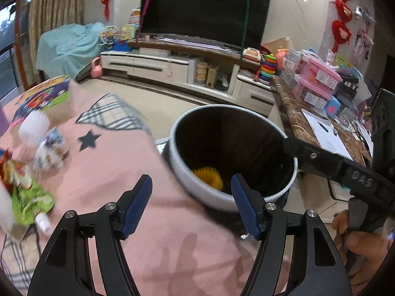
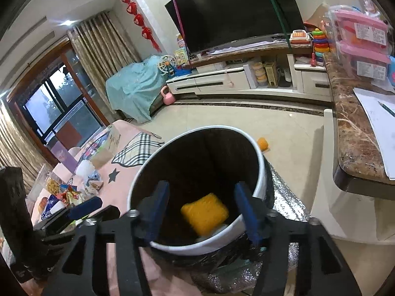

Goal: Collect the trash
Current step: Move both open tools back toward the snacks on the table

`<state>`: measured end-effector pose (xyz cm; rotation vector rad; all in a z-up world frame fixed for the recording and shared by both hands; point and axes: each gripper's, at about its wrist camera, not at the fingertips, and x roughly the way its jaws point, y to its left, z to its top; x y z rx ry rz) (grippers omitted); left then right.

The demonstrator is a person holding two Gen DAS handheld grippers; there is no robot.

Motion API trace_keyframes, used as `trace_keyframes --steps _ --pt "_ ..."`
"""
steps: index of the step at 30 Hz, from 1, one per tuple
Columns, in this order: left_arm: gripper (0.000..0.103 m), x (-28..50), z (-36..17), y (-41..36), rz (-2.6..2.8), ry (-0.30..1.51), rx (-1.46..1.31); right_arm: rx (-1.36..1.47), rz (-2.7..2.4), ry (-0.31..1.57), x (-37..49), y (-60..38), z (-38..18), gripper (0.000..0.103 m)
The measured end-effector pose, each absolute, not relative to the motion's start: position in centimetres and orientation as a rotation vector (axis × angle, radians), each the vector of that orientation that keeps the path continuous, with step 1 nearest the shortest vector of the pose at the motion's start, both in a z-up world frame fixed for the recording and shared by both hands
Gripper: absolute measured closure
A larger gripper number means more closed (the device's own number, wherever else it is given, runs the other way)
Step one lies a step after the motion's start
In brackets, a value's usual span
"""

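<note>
A round bin (image 1: pixel 195 185) with a white rim (image 2: pixel 197 249) and dark inside stands at the edge of a pink cloth (image 1: pixel 123 172). A yellow spiky piece (image 2: pixel 205 212), blurred, is inside the bin, also visible as a yellow piece (image 1: pixel 208 177) in the left wrist view. My right gripper (image 2: pixel 202 190) is open over the bin's mouth, nothing between its blue pads. My left gripper (image 1: pixel 191 182) is open beside the bin's near rim, also empty. Snack wrappers (image 1: pixel 29 197), a white wad (image 1: pixel 34 125) and more wrappers (image 2: pixel 66 194) lie on the cloth to the left.
A marble counter (image 2: pixel 350 133) with papers and pink boxes runs along the right. Crinkled silver foil (image 2: pixel 284 197) lies under the bin. A small yellow object (image 2: pixel 263 144) sits on the tiled floor beyond. A TV stand (image 1: pixel 172 66) is far back. A hand (image 1: pixel 358 236) holds the right gripper.
</note>
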<state>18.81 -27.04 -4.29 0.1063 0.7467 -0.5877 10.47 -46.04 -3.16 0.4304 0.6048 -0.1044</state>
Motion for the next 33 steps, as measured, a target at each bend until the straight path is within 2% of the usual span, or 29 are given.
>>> trace_keyframes --steps 5,8,22,33 --pt "0.032 17.7 -4.7 -23.4 -0.525 0.747 0.066 0.413 -0.068 0.601 10.1 -44.0 -2.9 0.021" --pt "0.032 16.9 -5.1 -20.4 -0.474 0.752 0.035 0.410 -0.038 0.605 9.9 -42.3 -3.1 0.018" --pt "0.032 14.8 -6.9 -7.8 -0.262 0.769 -0.091 0.392 0.123 0.684 10.8 -33.8 -5.3 0.017" --pt "0.032 14.5 -7.4 -0.7 -0.137 0.769 -0.158 0.329 0.247 0.716 11.5 -26.5 -6.0 0.017"
